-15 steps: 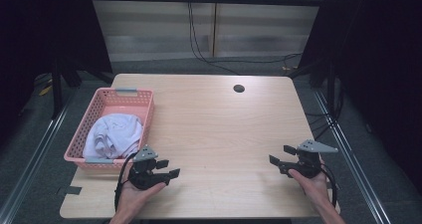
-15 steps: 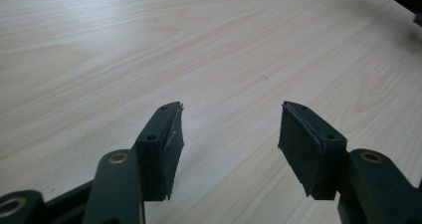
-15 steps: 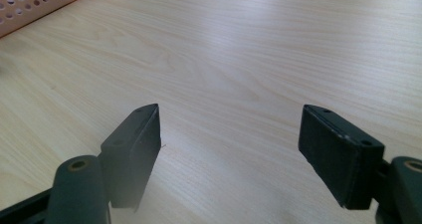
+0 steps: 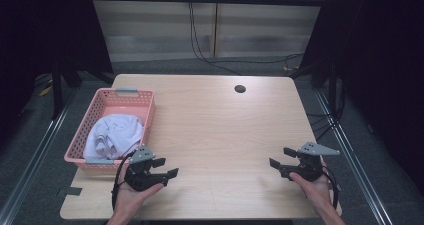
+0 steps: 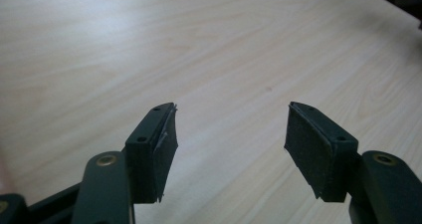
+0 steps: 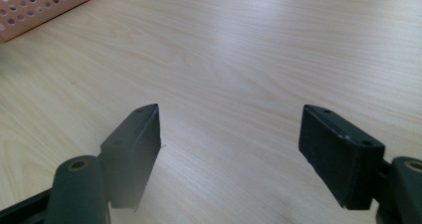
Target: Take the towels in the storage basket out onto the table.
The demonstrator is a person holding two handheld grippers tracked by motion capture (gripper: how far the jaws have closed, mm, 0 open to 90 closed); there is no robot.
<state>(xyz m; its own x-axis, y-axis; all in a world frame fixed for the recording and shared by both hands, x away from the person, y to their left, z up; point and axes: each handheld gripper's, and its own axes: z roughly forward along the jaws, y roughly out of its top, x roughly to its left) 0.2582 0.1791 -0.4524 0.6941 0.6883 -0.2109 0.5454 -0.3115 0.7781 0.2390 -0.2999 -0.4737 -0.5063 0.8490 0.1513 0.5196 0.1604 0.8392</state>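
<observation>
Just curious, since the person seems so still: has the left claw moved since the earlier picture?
No, not that I can tell. The left claw sits at the same spot just past the near corner of the pink basket, open over the table.

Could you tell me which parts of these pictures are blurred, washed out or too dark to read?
High view: the table is evenly lit, the surroundings nearly black. Left gripper view: the far wood is soft and glary at top left, the left gripper fairly sharp. Right gripper view: the right gripper has one hazy jaw, and the pink basket is out of focus.
</observation>
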